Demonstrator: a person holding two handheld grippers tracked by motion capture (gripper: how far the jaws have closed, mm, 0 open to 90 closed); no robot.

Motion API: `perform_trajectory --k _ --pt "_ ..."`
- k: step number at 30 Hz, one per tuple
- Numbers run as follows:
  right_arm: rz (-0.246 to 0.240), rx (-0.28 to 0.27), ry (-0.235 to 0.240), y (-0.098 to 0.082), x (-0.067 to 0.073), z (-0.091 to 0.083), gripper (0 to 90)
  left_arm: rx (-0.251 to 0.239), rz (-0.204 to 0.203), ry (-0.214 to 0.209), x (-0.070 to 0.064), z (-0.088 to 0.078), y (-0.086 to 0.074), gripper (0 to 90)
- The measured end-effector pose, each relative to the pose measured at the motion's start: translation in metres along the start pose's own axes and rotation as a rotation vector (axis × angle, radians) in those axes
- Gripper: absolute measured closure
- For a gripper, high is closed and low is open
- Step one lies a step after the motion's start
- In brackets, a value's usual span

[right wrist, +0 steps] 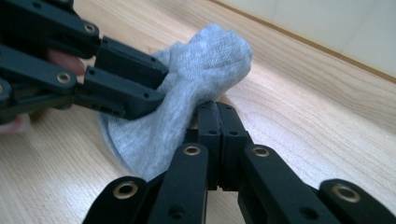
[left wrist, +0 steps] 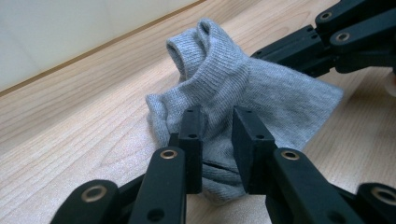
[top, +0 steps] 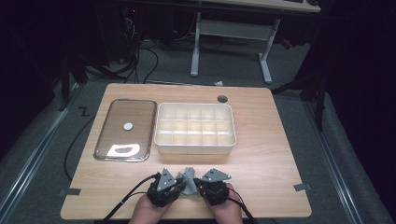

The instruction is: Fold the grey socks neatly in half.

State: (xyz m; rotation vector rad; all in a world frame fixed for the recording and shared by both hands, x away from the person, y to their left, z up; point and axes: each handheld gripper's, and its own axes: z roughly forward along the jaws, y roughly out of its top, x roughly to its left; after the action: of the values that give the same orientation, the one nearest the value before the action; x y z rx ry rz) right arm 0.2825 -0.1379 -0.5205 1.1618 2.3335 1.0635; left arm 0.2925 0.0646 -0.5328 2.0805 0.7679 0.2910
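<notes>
Sock (top: 188,183) on table, divided box (top: 194,128) empty

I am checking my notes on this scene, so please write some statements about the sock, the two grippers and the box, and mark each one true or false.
1. The grey sock lies on the table between the two grippers. True.
2. The right gripper has its jaws wide open. False: they are shut together, at the edge of the sock.
3. The left gripper has sock fabric between its jaws. True.
4. The divided box holds several socks. False: its compartments look empty.
5. The clear lid sits on the box. False: it lies flat on the table to the left of the box.
</notes>
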Motion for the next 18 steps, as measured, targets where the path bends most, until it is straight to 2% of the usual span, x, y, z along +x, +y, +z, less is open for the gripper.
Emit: perform_trajectory --k 3,7,10,15,18 --pt "-0.002 -0.003 0.026 -0.001 -0.001 0.001 90.0 0.000 0.005 0.005 -0.001 0.000 0.000 74.3" --pt "-0.015 -0.021 0.054 0.001 0.005 0.001 90.0 0.000 0.011 0.002 -0.001 0.000 0.000 78.3" --pt "-0.040 -0.027 0.052 0.005 0.012 0.002 90.0 0.000 0.018 0.010 -0.003 0.000 0.000 83.4" --pt "-0.067 -0.030 0.063 0.017 0.011 0.001 90.0 0.002 0.025 0.019 -0.004 0.000 0.000 84.2" --pt "-0.060 -0.044 0.064 0.018 0.012 0.002 90.0 0.001 0.025 0.027 -0.004 -0.001 0.000 84.0"
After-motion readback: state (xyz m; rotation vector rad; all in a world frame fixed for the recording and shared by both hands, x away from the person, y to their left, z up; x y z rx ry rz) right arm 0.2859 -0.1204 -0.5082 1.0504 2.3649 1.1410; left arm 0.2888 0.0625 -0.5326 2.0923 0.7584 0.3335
